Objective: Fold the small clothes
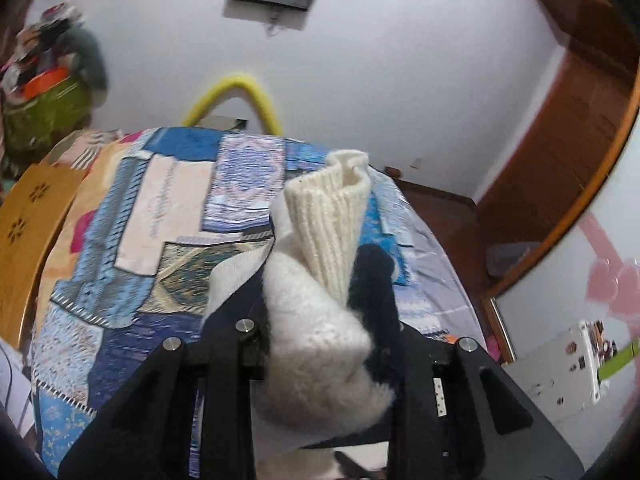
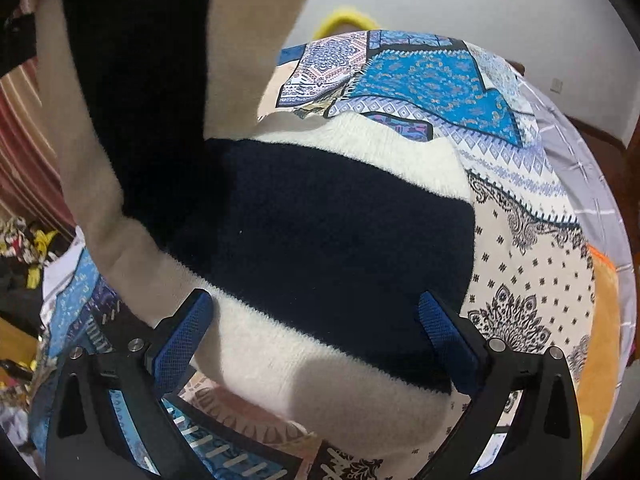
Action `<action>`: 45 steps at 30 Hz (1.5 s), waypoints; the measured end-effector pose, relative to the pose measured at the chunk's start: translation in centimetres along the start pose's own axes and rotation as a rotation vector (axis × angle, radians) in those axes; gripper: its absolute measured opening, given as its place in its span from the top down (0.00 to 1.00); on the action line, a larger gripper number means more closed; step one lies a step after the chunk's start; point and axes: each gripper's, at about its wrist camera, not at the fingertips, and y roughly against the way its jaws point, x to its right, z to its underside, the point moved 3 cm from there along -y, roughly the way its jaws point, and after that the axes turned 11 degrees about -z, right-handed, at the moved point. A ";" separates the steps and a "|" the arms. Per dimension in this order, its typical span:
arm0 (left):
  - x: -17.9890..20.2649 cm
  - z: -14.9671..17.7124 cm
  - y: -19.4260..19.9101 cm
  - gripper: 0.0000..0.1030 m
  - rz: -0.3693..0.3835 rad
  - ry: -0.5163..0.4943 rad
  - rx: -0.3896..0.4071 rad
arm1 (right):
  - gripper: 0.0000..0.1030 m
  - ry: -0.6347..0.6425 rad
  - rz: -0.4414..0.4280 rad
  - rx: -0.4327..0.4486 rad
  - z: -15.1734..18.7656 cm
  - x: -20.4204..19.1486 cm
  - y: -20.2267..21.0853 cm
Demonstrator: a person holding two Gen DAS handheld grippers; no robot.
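Observation:
A fuzzy white and navy striped sweater lies on the patchwork bedspread. My left gripper is shut on a bunched part of the sweater, lifted off the bed, and the cream ribbed cuff sticks up past its fingers. In the right wrist view that lifted sleeve hangs from the upper left down to the body of the sweater. My right gripper hovers just over the sweater's near edge, its blue pads wide apart and pressing on nothing.
The patchwork bedspread covers the whole bed. A wooden headboard stands at the left, a yellow foam loop at the far edge. A wooden wardrobe is on the right. Piled clothes sit far left.

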 end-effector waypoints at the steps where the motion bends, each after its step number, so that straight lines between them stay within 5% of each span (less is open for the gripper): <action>1: 0.6 0.0 0.0 0.74 0.002 -0.008 0.000 | 0.00 -0.011 -0.006 0.001 0.0 0.1 0.1; 9: 5.3 1.7 -0.8 0.74 0.040 -0.082 -0.042 | 0.00 -0.045 -0.032 0.010 0.0 0.4 0.5; 21: 8.5 10.1 -3.6 0.72 0.073 -0.233 -0.275 | 0.02 -0.128 -0.038 0.071 0.5 3.4 4.4; 24: 8.7 11.0 -3.0 0.62 0.060 -0.282 -0.276 | 0.02 -0.170 -0.001 0.059 1.1 5.6 4.8; 26: 8.7 11.3 -2.3 0.43 0.085 -0.285 -0.284 | 0.02 -0.195 0.005 0.056 1.6 6.7 5.1; 28: 8.5 11.4 -1.5 0.36 0.121 -0.260 -0.295 | 0.02 -0.213 0.006 0.058 1.8 7.3 5.2; 33: 7.3 10.7 -0.6 0.36 0.160 -0.218 -0.319 | 0.02 -0.217 0.011 0.062 1.6 7.9 5.4; 40: 2.5 8.9 -1.7 0.33 -0.017 -0.211 -0.234 | 0.02 -0.174 0.036 0.078 1.0 7.3 6.7; 45: -1.1 9.7 -3.5 0.32 -0.101 -0.225 -0.255 | 0.02 -0.150 0.048 0.121 -0.1 7.0 8.6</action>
